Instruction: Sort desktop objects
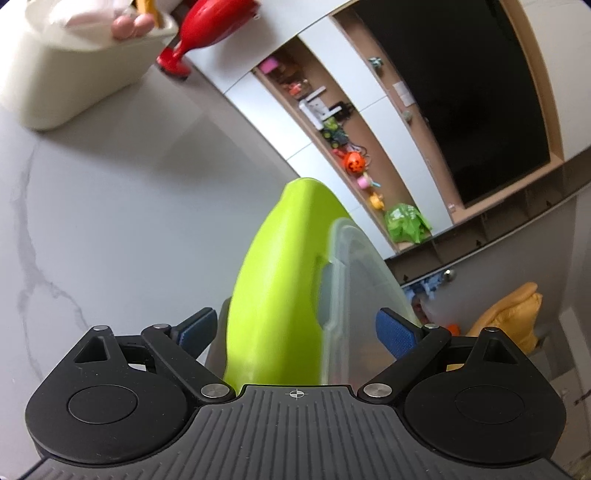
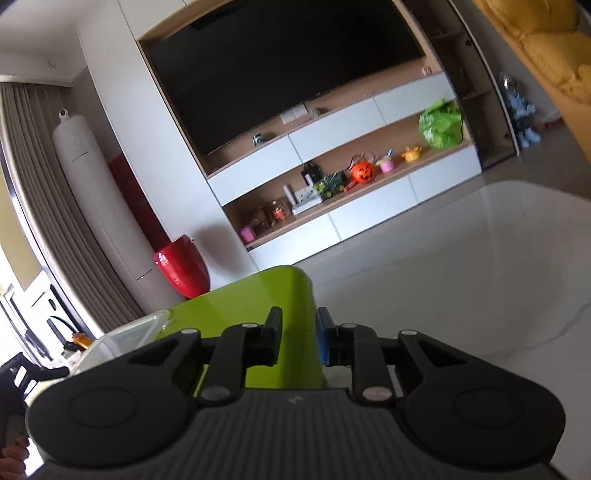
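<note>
- White marble table (image 1: 110, 221) fills the left half of the left wrist view, tilted, grey veins down its left side.
- Cream bin (image 1: 74, 74) in the upper left corner of that view, standing on the table, pink and orange contents blurred above its rim.
- Red vase (image 1: 207, 29) just right of the bin at the top edge, beyond the table.
- Left gripper (image 1: 295, 332) at lower centre, blue pads (image 1: 395, 332) spread wide on either side of a lime-green box (image 1: 273, 295) and its clear lid (image 1: 354, 295); contact with the pads cannot be told.
- Green box upright on edge in the middle of the left wrist view, clear lid against its right side.
- Shelf of toys with an orange pumpkin (image 1: 354, 163) right of centre, dark television (image 1: 461, 92) in the upper right.
- In the right wrist view: tall white cylinder (image 2: 96, 206) at left, red vase at its foot, lower left of centre.
- Clear lid edge at lower left, beside the green box in lower centre.
- Right gripper (image 2: 298, 339) at lower centre, jaws nearly together, clamped on the green box's right wall, black finger inside, blue pad outside.
- Pale table surface to the lower right, yellow sofa (image 2: 546, 48) in the upper right corner.
</note>
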Tool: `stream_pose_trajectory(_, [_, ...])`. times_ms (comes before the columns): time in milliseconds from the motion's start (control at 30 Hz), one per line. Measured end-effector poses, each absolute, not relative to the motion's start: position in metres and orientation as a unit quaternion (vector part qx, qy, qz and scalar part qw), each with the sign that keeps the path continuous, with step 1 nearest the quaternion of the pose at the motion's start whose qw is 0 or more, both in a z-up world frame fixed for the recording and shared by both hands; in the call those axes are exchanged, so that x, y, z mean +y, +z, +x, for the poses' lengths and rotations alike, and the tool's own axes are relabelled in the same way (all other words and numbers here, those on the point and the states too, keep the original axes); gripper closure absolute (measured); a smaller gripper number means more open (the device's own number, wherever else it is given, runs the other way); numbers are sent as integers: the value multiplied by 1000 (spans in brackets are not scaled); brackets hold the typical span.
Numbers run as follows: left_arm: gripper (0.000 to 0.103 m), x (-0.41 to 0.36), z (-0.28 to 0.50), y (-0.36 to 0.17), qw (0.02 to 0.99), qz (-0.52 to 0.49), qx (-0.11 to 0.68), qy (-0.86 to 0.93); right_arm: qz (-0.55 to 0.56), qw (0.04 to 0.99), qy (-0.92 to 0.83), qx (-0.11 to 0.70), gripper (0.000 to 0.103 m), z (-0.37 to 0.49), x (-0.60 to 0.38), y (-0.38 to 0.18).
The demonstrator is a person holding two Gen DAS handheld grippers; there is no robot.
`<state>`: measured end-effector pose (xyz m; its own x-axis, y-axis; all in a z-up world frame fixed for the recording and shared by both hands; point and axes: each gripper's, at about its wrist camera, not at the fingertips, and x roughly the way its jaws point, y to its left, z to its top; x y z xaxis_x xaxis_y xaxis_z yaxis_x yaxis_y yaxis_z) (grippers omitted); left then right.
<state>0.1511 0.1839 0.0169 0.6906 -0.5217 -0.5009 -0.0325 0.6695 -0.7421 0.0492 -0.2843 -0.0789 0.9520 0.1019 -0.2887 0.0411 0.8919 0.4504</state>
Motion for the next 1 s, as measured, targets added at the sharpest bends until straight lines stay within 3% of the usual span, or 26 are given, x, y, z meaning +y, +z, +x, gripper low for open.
stream_pose_trajectory(100, [7, 185, 134, 24, 858, -351, 351, -132, 220, 962, 14, 161, 60, 32, -286, -78])
stream_pose_trajectory(167, [7, 183, 133, 24, 854, -349, 360, -138, 238, 955, 22, 173, 42, 21, -291, -79])
stream_pose_trajectory(267, [7, 174, 136, 14, 832, -361, 387, -164, 270, 942, 40, 197, 38, 12, -298, -83])
stream_pose_trajectory(333, [7, 167, 133, 14, 833, -356, 389, -164, 276, 935, 48, 216, 38, 9, -299, -85])
stream_pose_trajectory(433, [19, 159, 125, 18, 836, -355, 383, -169, 274, 935, 58, 217, 46, 12, -297, -85])
stream_pose_trajectory(500, [28, 159, 121, 18, 829, -367, 381, -181, 275, 936, 56, 213, 47, 17, -299, -84])
stream_pose_trajectory(633, [37, 172, 122, 8, 802, -411, 380, -211, 303, 927, 54, 213, 52, 32, -315, -82])
stream_pose_trajectory(833, [33, 183, 121, 3, 800, -418, 371, -218, 311, 925, 55, 210, 51, 38, -320, -89])
stream_pose_trajectory(900, [10, 183, 119, 6, 818, -399, 365, -196, 309, 928, 48, 203, 50, 34, -320, -90])
stream_pose_trajectory(933, [9, 184, 117, 8, 827, -391, 360, -185, 308, 930, 43, 198, 45, 31, -320, -90])
stream_pose_trajectory(967, [9, 185, 116, 9, 832, -387, 355, -179, 307, 931, 38, 193, 30, 27, -321, -91])
stream_pose_trajectory(1000, [9, 186, 115, 11, 836, -385, 351, -174, 306, 933, 33, 187, 23, 22, -322, -92])
